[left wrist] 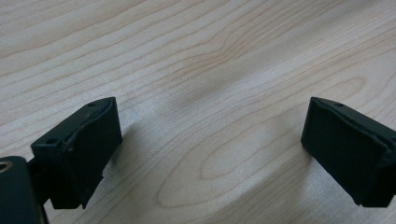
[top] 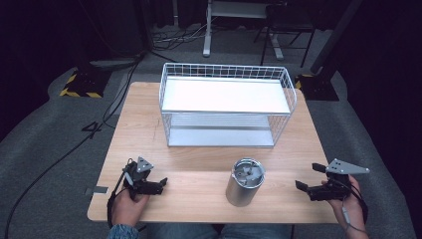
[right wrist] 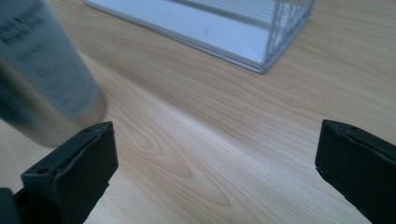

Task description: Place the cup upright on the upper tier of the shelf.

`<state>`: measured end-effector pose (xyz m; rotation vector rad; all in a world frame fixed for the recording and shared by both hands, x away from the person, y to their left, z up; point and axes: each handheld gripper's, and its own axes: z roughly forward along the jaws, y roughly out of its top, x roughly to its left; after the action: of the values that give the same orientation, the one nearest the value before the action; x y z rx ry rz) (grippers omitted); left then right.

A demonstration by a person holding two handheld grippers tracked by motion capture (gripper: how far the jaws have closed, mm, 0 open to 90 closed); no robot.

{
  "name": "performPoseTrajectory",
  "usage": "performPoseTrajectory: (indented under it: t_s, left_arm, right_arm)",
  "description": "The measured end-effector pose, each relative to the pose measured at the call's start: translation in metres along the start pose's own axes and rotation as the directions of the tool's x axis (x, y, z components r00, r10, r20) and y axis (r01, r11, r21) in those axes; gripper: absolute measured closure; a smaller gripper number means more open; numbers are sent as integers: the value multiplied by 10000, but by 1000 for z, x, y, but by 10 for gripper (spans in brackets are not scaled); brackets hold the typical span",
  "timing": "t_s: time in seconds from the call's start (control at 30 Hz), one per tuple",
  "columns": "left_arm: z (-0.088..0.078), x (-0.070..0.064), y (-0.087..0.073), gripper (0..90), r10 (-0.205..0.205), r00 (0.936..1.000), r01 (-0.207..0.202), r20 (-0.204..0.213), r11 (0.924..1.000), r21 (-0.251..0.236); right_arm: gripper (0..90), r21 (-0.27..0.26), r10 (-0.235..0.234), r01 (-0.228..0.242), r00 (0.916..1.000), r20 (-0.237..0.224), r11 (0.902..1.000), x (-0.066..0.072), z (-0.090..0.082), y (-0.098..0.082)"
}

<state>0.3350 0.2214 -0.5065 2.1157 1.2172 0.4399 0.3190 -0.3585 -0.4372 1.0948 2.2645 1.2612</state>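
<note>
A steel tumbler [top: 244, 182] with a lid stands upright near the front middle of the wooden table [top: 144, 119]. In the right gripper view the tumbler [right wrist: 44, 79] looms blurred at the upper left, just beyond the left jaw. My left gripper [top: 160, 184] rests low at the front left, open, jaws pointing right toward the tumbler, with bare wood between them [left wrist: 210, 135]. My right gripper [top: 304, 180] is held at the front right, open, pointing left, a short gap from the tumbler. Nothing sits between its jaws [right wrist: 215, 163].
A white wire rack [top: 226, 102] with an upper shelf and a lower shelf stands at the back middle of the table; its corner [right wrist: 266, 51] appears in the right gripper view. Cables and stand legs lie on the grey floor beyond.
</note>
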Motion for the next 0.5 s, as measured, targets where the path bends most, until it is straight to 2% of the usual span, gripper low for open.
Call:
performPoseTrajectory:
  t_s: [0.1,0.13,0.23,0.4,0.43,0.47,0.5]
  left_arm:
    - [0,0,0,55,-2,10000,2,4,10000,-4]
    - [0,0,0,55,-2,10000,2,0,10000,3]
    - [0,0,0,55,-2,10000,2,5,10000,-2]
    - [0,0,0,55,1,10000,-1,-3,10000,5]
    - [0,0,0,55,-1,10000,1,-2,10000,-1]
    - [0,0,0,55,0,10000,0,-2,10000,7]
    - [0,0,0,55,0,10000,0,0,10000,-1]
  right_arm:
    - [0,-292,-81,75,9998,-207,9995,10,-7,7]
    - [0,-450,-133,114,9990,-433,9989,16,-11,11]
    - [0,-448,-201,174,9980,-605,9988,22,-14,16]
    - [0,-570,-702,655,9940,-843,9962,42,-22,26]
    - [0,-570,-702,655,9940,-843,9962,42,-22,26]
    - [0,-610,-847,789,9913,-1003,9950,49,-23,30]
    - [0,-610,-847,789,9913,-1003,9950,49,-23,30]
